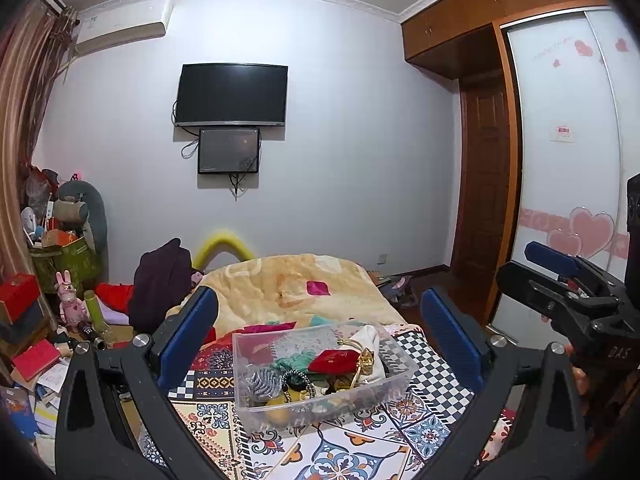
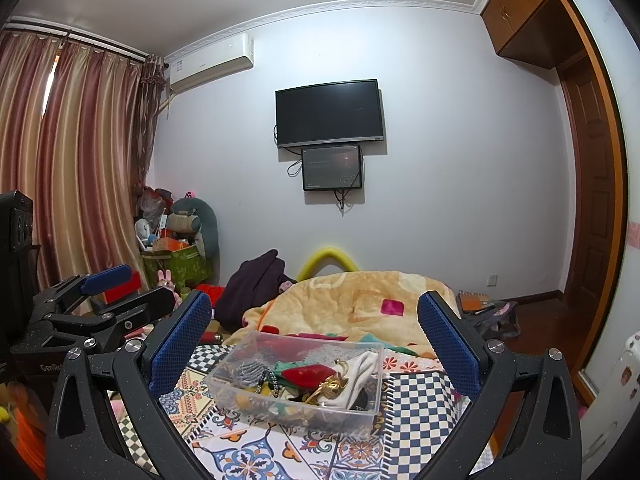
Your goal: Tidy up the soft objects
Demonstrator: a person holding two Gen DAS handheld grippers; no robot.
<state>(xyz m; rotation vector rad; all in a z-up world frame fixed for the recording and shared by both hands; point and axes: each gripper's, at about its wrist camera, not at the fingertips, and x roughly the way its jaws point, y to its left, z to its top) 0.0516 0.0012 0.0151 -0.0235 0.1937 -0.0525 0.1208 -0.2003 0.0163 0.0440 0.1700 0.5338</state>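
Note:
A clear plastic bin [image 1: 400, 374] sits on the patterned bedspread [image 1: 340, 452], filled with soft items: a red pouch [image 1: 334, 361], a white cloth [image 1: 366, 344], a grey striped piece [image 1: 262, 384] and teal fabric. The bin also shows in the right wrist view [image 2: 372, 400], with the red pouch [image 2: 306, 374] and white cloth [image 2: 360, 372]. My left gripper [image 1: 320, 320] is open and empty, held above and before the bin. My right gripper [image 2: 314, 320] is open and empty, likewise before the bin. Each gripper shows in the other's view, the right one [image 1: 560, 276] and the left one [image 2: 104, 292].
A beige blanket [image 1: 296, 280] lies bunched at the far end of the bed, with a dark garment [image 1: 160, 280] beside it. Clutter, boxes and plush toys [image 1: 76, 216] fill the left floor. A TV [image 1: 232, 94] hangs on the wall; a wardrobe [image 1: 568, 160] stands right.

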